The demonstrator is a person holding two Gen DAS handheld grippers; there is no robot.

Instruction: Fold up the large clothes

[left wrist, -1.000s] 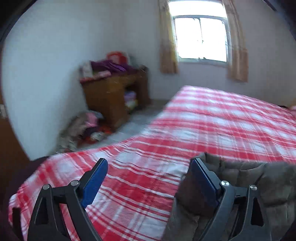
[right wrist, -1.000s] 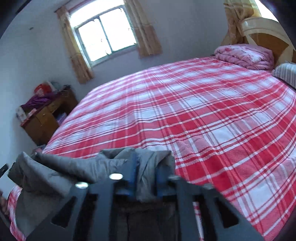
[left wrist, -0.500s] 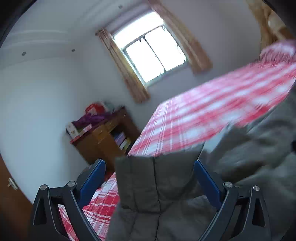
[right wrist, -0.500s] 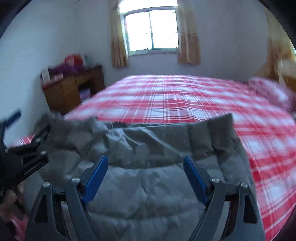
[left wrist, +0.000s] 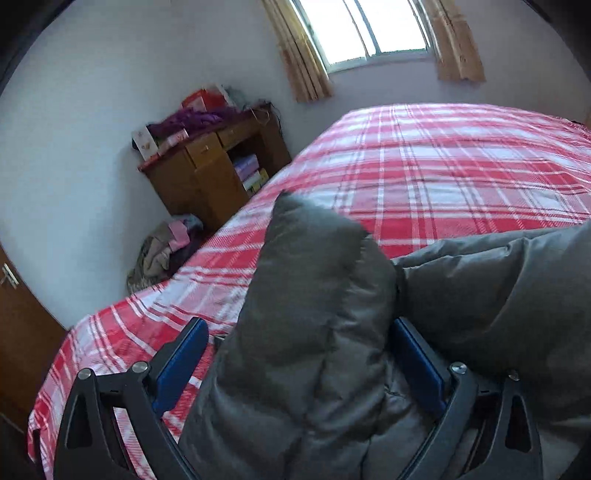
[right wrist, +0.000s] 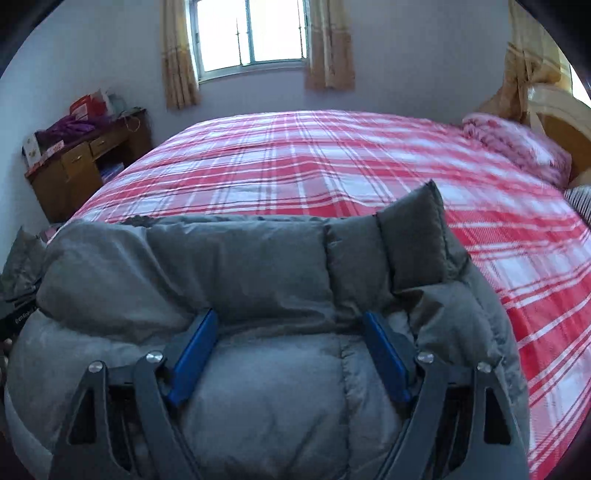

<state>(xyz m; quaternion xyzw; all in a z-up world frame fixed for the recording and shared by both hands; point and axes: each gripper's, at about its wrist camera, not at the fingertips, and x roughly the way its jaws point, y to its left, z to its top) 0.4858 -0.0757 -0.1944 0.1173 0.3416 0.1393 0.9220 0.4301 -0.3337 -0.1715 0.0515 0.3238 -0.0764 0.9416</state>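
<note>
A grey padded jacket (right wrist: pixel 240 266) lies bunched at the near edge of the bed with the red plaid cover (right wrist: pixel 332 166). My right gripper (right wrist: pixel 291 350) is open, its blue pads wide apart, with the jacket's quilted fabric between and under them. In the left wrist view a puffy end of the jacket (left wrist: pixel 314 295) stands up between the fingers of my left gripper (left wrist: pixel 299 362), which is open. The jacket also spreads to the right there. The bed cover (left wrist: pixel 443 166) stretches beyond.
A wooden desk (left wrist: pixel 210 173) piled with clothes and boxes stands by the wall left of the bed. A heap of clothes (left wrist: pixel 162 251) lies on the floor beside it. A pink folded quilt (right wrist: pixel 517 147) and a wooden headboard (right wrist: pixel 561 122) are at the far right. A curtained window (right wrist: pixel 251 33) is behind.
My right gripper was shut on the jacket a second ago and is open now. Both grippers have tilted down over the jacket, and its fabric has settled between their fingers.
</note>
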